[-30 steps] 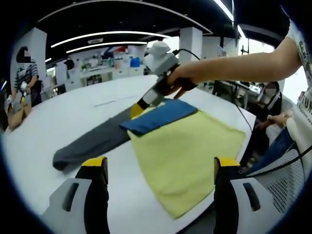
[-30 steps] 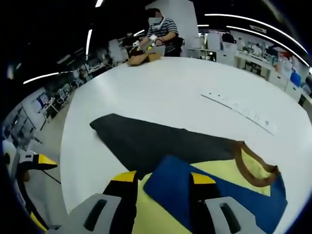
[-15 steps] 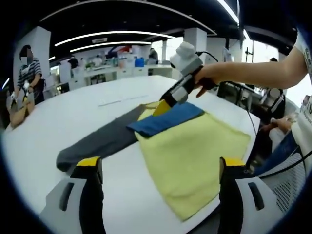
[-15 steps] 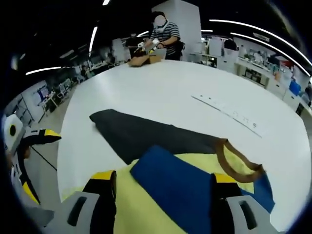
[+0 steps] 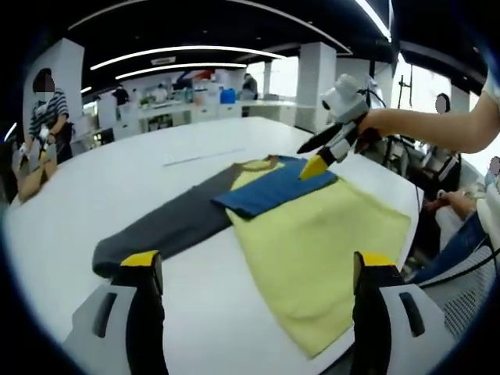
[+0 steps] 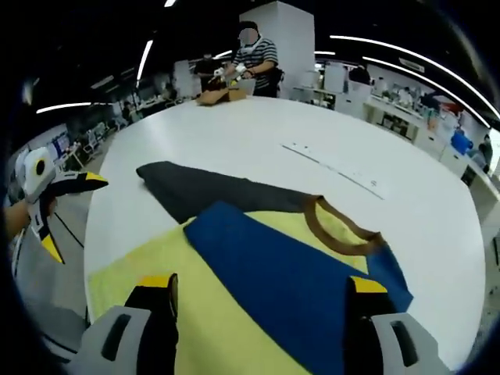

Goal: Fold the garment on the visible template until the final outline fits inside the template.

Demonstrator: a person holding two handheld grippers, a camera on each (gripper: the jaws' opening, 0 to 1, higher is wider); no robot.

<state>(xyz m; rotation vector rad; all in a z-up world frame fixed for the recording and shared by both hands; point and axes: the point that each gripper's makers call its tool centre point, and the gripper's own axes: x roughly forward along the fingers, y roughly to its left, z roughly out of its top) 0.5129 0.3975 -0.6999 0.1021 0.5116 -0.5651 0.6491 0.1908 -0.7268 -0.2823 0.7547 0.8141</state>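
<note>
A shirt lies flat on the white table (image 5: 117,180). Its yellow body (image 5: 312,258) faces me, a blue sleeve (image 5: 273,187) is folded across the chest below the brown collar (image 5: 262,162), and a grey sleeve (image 5: 156,226) stretches out to the left. My left gripper (image 5: 258,266) hovers open over the table's near edge, holding nothing. My right gripper (image 5: 308,160) hangs open just above the blue sleeve's right end. In the right gripper view, my right gripper (image 6: 262,285) is open above the blue sleeve (image 6: 289,266), beside the yellow body (image 6: 148,258), the grey sleeve (image 6: 211,191) and the collar (image 6: 336,230). My left gripper (image 6: 74,215) shows open at the left.
A thin pale strip (image 6: 332,166) lies on the table (image 6: 258,125) beyond the collar. A person in a striped shirt (image 6: 254,58) works with a brown item at the far edge. Another person sits close to the table's right edge (image 5: 437,156).
My right gripper opened, let go of the blue sleeve and drew back up and away. The sleeve now lies flat across the chest. My left gripper stayed open in place.
</note>
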